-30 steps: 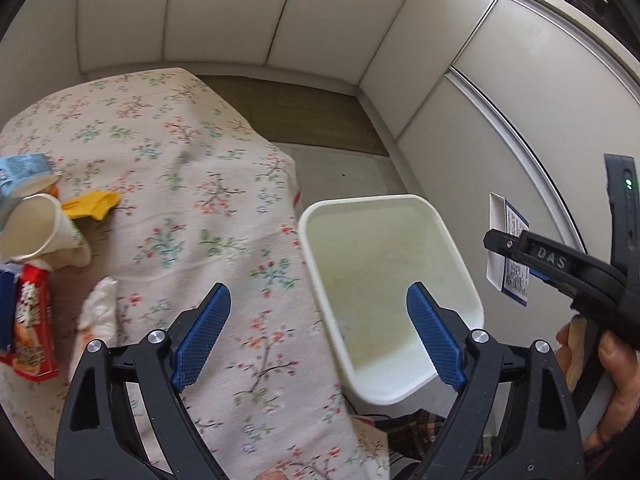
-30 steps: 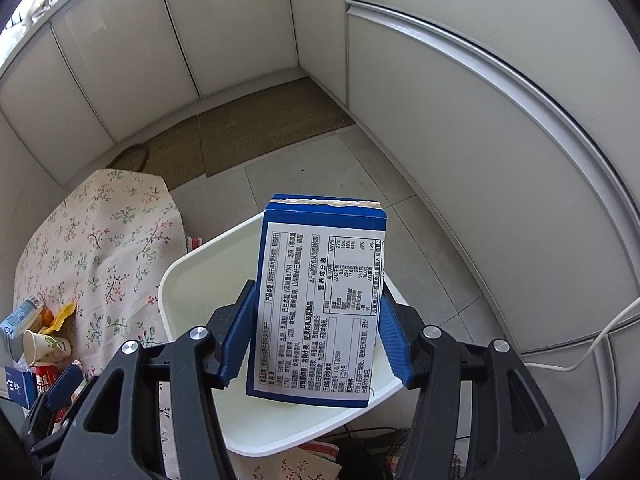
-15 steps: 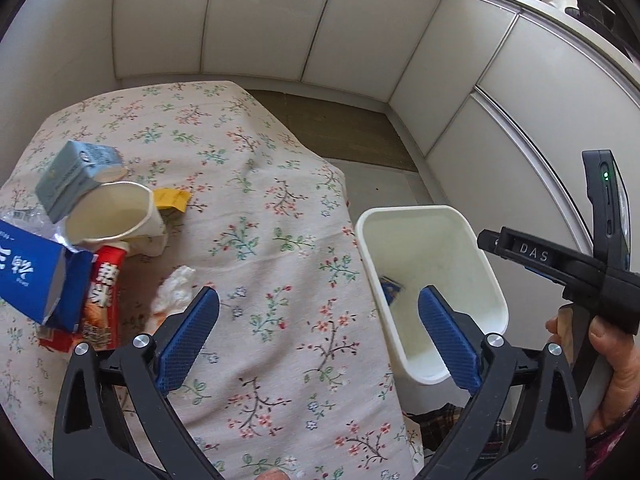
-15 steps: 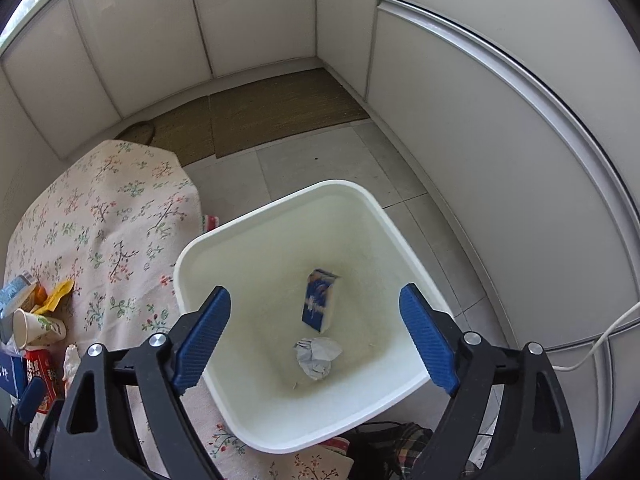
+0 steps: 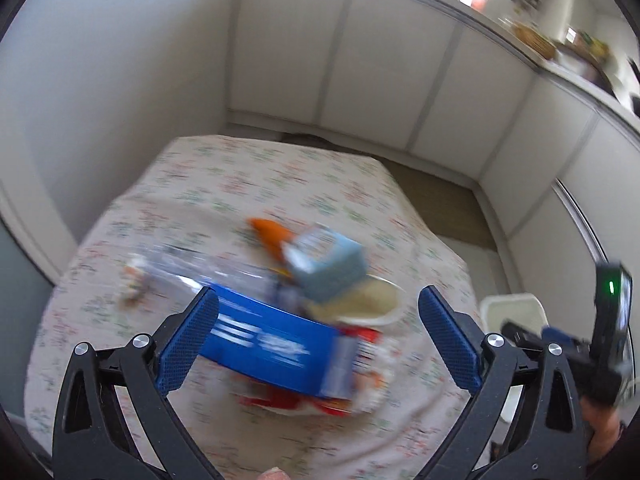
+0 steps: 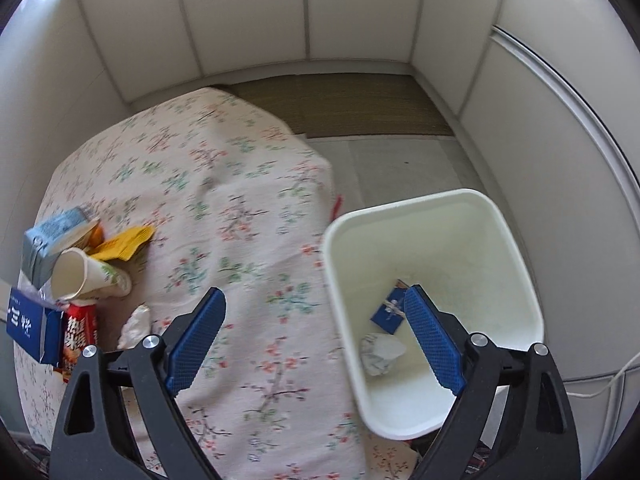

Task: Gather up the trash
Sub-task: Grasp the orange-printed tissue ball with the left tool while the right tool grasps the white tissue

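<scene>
My left gripper [image 5: 317, 294] is open above a blurred heap of trash on the floral tablecloth [image 5: 248, 184]. The heap holds a dark blue box [image 5: 272, 344], a light blue carton [image 5: 328, 264], a paper cup [image 5: 360, 304], an orange wrapper [image 5: 268, 232] and a red wrapper [image 5: 288, 400]. Nothing is pinched. My right gripper [image 6: 315, 294] is open and empty over the table's edge beside the white bin [image 6: 420, 200]. Inside the bin lie a small blue carton [image 6: 390, 312] and a crumpled paper [image 6: 380, 354].
The right wrist view shows the same heap at far left: the light blue carton [image 6: 48, 240], paper cup [image 6: 84, 276], yellow wrapper [image 6: 124, 242], dark blue box [image 6: 32, 328] and a white tissue [image 6: 134, 326]. White cabinet panels ring the table; a brown mat [image 6: 340, 104] lies behind.
The right gripper opened and dropped the blue carton into the bin, then swung left toward the table. The left gripper swung left from the bin to above the trash heap.
</scene>
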A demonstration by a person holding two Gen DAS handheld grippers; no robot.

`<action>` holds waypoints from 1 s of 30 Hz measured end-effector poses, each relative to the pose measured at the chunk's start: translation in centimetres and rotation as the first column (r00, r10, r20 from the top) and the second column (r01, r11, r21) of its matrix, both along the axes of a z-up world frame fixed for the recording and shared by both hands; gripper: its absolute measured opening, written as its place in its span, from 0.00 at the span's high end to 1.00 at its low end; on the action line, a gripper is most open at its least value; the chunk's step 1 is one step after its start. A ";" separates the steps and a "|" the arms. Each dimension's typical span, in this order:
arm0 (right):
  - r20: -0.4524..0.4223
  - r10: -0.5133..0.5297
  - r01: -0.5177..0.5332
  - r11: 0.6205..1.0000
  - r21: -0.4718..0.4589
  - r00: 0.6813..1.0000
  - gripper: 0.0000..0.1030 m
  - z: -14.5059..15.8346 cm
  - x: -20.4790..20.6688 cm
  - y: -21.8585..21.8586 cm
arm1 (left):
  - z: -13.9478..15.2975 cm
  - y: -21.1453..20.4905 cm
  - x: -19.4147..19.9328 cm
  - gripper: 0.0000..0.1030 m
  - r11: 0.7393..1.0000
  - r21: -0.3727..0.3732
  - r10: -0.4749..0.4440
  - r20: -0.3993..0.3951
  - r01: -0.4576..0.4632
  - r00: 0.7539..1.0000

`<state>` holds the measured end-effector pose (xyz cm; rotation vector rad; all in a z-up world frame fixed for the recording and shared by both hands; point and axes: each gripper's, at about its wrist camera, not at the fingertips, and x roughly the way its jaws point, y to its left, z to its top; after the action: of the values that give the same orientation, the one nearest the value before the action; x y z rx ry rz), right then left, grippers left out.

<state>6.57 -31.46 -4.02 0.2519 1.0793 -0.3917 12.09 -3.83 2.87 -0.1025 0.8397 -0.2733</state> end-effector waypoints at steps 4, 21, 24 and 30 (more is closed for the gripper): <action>-0.026 0.059 -0.059 0.998 0.008 0.998 0.14 -1.0 1.3 2.8 | -0.6 7.8 3.7 0.07 0.980 0.013 0.197 -0.056 -0.197 0.979; -0.133 0.173 -0.173 0.985 0.014 0.976 0.14 -4.3 3.5 7.0 | -12.1 14.6 12.8 0.16 0.904 0.389 0.311 -0.314 -0.178 0.897; -0.138 0.196 -0.193 0.981 0.032 0.971 0.14 -4.6 3.5 7.5 | -12.9 14.6 13.8 0.18 0.933 0.326 0.268 -0.337 -0.155 0.903; -0.155 0.218 -0.213 0.976 0.049 0.964 0.14 -5.1 3.7 8.0 | -14.6 13.8 15.4 0.40 0.953 0.280 0.212 -0.345 -0.115 0.914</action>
<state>10.23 -23.44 -9.08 0.1304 1.2575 -0.2014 27.52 10.00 -11.68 0.0175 1.2308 0.0195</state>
